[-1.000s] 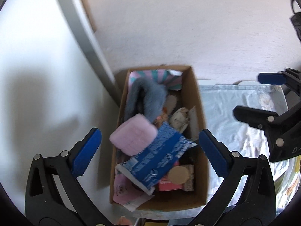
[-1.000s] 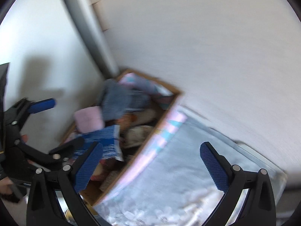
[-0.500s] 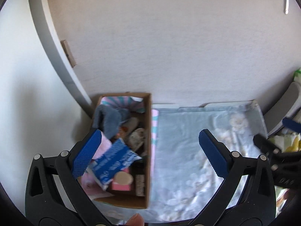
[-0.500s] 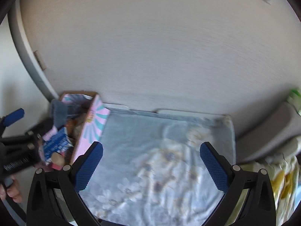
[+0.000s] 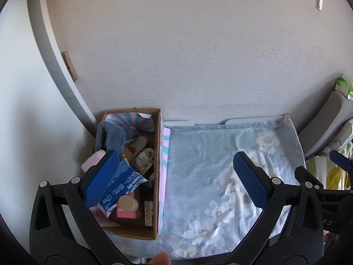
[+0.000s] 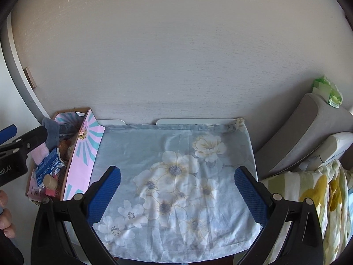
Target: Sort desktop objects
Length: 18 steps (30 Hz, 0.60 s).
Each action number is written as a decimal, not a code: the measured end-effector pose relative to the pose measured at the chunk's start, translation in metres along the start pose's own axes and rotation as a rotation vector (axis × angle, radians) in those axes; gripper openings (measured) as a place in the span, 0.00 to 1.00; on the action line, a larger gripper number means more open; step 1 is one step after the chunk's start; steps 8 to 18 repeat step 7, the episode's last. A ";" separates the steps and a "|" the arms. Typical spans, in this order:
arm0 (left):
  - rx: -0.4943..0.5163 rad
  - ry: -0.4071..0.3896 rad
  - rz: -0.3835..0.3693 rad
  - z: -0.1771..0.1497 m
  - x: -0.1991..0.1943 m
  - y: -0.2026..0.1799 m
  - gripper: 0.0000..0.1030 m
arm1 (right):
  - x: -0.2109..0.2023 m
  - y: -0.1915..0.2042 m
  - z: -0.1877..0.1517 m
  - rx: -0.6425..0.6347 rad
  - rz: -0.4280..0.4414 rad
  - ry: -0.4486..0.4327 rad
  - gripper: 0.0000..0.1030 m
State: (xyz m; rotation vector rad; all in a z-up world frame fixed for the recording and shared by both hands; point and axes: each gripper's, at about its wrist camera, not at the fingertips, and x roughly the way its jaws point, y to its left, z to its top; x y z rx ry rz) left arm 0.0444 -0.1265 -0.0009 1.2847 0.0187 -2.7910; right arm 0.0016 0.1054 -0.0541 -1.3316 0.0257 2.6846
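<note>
Both tongs gape wide, holding nothing: left tongs hover above the desk, the cardboard box of clutter under their left finger; right tongs over floral cloth.

A small white table against the wall carries a pale-blue flowered cloth and a filled cardboard box at its left edge.

- The left gripper's near finger hides part of the blue packet in the cardboard box.
- The packet's print is too small to read.
</note>
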 end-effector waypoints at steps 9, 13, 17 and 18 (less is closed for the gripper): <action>0.018 -0.014 0.013 -0.002 0.000 -0.004 1.00 | 0.000 0.002 0.000 -0.012 0.008 -0.002 1.00; 0.018 -0.014 0.013 -0.002 0.000 -0.004 1.00 | 0.000 0.002 0.000 -0.012 0.008 -0.002 1.00; 0.018 -0.014 0.013 -0.002 0.000 -0.004 1.00 | 0.000 0.002 0.000 -0.012 0.008 -0.002 1.00; 0.018 -0.014 0.013 -0.002 0.000 -0.004 1.00 | 0.000 0.002 0.000 -0.012 0.008 -0.002 1.00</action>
